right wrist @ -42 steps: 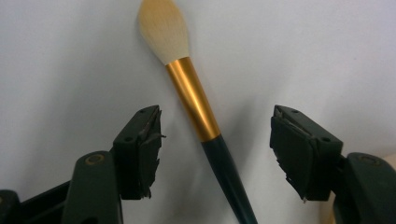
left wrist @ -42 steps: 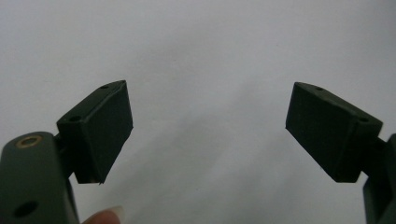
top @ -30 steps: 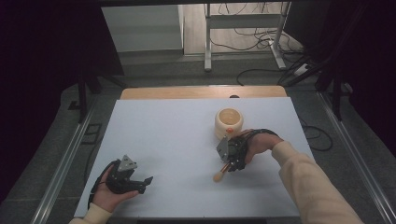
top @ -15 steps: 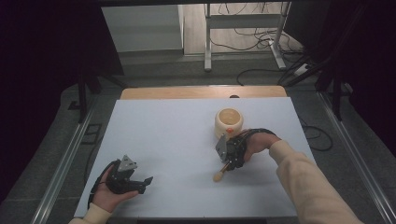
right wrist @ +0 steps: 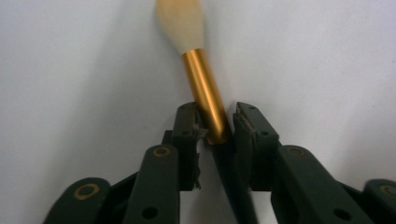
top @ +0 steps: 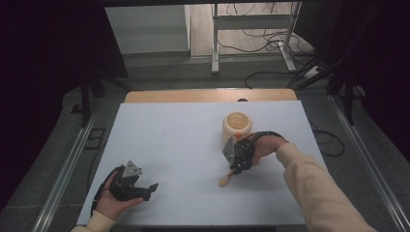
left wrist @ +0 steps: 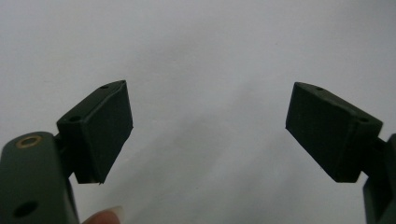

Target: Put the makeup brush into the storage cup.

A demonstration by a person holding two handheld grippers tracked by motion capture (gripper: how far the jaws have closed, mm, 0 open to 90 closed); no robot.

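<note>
Brush (right wrist: 205, 100) between right gripper (right wrist: 215, 123) fingers

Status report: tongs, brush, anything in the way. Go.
Right tongs just closing, now clamped on the brush at its gold ferrule. Left tongs open, holding nothing, over the white table. Bowl sits beyond the right hand; brush path clear.

Glossy gold metal brush (right wrist: 205, 93) ferrule, soft bristles, perhaps matt table (top: 183, 145)
</note>
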